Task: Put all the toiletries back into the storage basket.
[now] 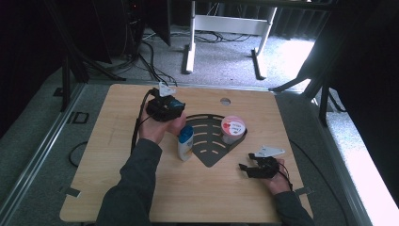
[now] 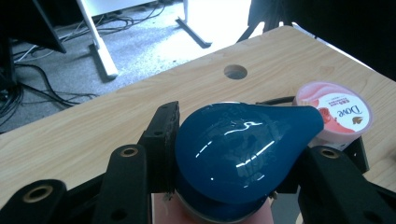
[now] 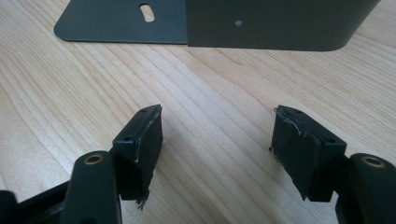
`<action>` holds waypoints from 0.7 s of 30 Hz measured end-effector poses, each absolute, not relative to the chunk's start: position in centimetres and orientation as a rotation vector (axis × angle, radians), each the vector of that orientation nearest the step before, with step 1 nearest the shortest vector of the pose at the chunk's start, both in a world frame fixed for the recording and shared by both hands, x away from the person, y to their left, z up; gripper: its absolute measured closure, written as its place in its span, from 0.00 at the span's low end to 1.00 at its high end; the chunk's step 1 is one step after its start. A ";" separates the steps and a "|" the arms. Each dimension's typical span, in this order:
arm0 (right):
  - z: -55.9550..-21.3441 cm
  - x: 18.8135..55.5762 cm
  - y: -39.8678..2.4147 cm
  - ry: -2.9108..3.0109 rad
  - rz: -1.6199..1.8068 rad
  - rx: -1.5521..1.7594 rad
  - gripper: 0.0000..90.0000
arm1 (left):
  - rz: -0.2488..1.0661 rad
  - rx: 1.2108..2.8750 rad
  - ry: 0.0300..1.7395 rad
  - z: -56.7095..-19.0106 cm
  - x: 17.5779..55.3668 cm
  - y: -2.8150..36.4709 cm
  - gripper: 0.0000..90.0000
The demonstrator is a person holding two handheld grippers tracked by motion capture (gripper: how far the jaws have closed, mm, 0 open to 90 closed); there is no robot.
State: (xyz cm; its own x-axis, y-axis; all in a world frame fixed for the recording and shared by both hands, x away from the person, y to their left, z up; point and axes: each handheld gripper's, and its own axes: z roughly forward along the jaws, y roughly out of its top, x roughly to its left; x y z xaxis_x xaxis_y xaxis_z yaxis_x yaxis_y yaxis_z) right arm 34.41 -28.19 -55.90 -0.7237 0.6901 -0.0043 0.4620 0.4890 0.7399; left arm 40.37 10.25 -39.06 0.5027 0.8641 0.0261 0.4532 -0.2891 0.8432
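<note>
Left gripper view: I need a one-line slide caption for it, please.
Left tool clamps the blue-capped bottle above the wooden table, with a pink Dove tub just beyond.

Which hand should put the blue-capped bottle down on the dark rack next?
The left. The left gripper is already clamped on the bottle's blue cap, close beside the dark rack. The right gripper is open and holds nothing, low over the table near the rack's corner.
</note>
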 end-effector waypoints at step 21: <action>-55.9 34.4 -28.2 2.438 1.076 0.974 0.37 | 0.581 1.917 1.059 -38.0 41.5 6.8 0.59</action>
